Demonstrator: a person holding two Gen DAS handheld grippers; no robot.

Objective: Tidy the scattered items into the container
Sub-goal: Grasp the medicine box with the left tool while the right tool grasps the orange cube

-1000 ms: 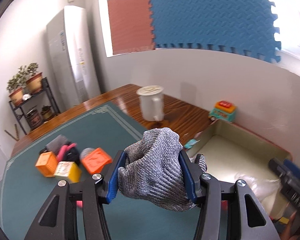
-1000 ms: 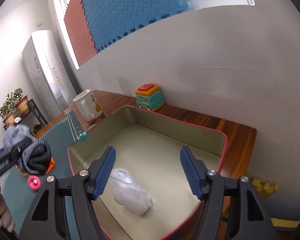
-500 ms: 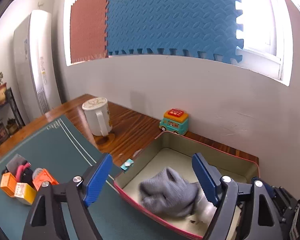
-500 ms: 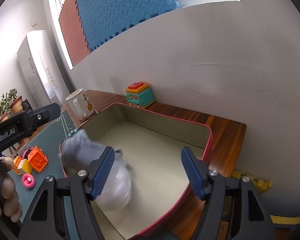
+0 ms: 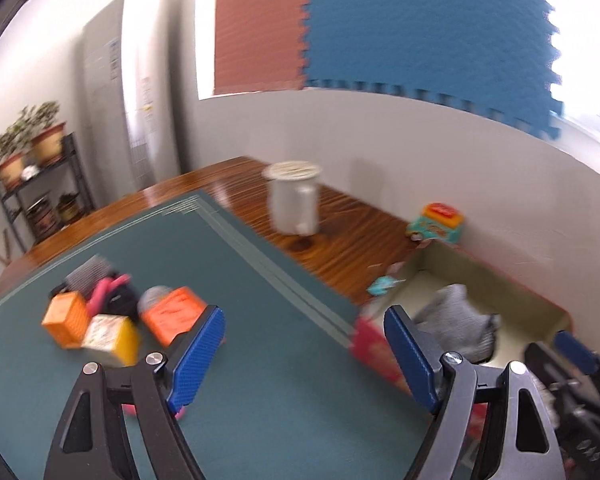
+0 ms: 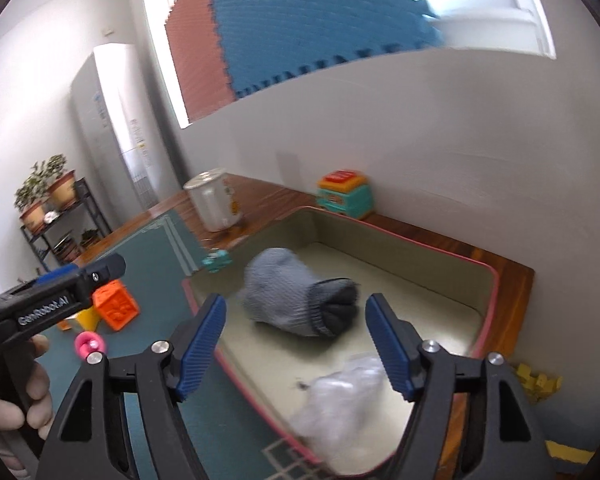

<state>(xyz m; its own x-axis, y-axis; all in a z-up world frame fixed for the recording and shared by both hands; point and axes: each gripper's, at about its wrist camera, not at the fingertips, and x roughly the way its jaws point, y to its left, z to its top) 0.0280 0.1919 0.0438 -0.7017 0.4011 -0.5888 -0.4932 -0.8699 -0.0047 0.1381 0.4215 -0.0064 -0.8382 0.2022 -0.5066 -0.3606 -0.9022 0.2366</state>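
A rolled grey sock [image 6: 296, 300] lies inside the red-rimmed container [image 6: 492, 276]; it also shows in the left wrist view [image 5: 456, 324]. A crumpled clear plastic bag [image 6: 340, 396] lies near the container's front. My left gripper [image 5: 304, 356] is open and empty above the green mat, left of the container [image 5: 512, 280]. My right gripper [image 6: 296, 346] is open and empty, over the container's front rim. Orange blocks [image 5: 172, 312], a yellow block [image 5: 108, 338] and dark cloth items [image 5: 112, 292] sit on the mat. A pink ring [image 6: 89, 344] lies by the orange block [image 6: 114, 306].
A white mug [image 5: 294, 198] and a teal toy bus [image 5: 436, 226] stand on the wooden table by the wall. A small teal item [image 6: 217, 259] lies at the container's far left corner. Yellow pieces [image 6: 534, 380] lie right of the container.
The left gripper let go of the grey sock, which now lies in the container. The left gripper has swung back left over the mat. The right gripper stays open over the container.
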